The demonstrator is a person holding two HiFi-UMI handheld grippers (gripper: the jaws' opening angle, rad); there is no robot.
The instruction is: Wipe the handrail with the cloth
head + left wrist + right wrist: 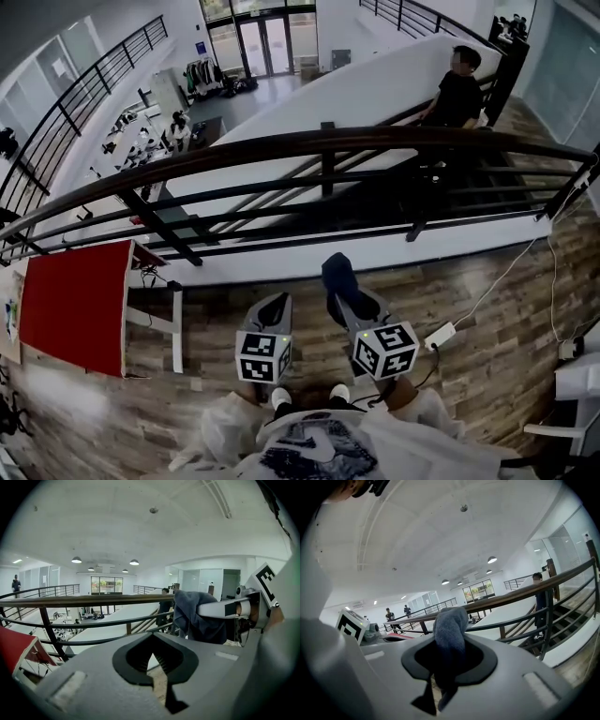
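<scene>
The wiping does not look under way yet, as far as these views show. The cloth (337,275), a dark blue bunch, is clamped between the jaws of the right gripper (356,305). It sticks up out of them in the lower middle of the head view, with its tail hanging down through the gap. The handrail (319,142) runs as a long brown arc across the middle of that frame, above the cloth and clearly apart from it. In the right gripper view the rail crosses behind the cloth from centre to upper right, with open air between them.

The left gripper (275,305) sits just beside the right one, at lower centre. Its jaws are drawn together on nothing, and only a thin slit of wooden floor (487,309) shows between them.

So the one step that reads as done is the grasp of the cloth. What is left, by my judgement, is all the real work: lifting the cloth onto the top of the rail, pressing it down, and drawing it along. The rail shows no damp streak or other mark, so I cannot tell whether any stretch has been wiped.
</scene>
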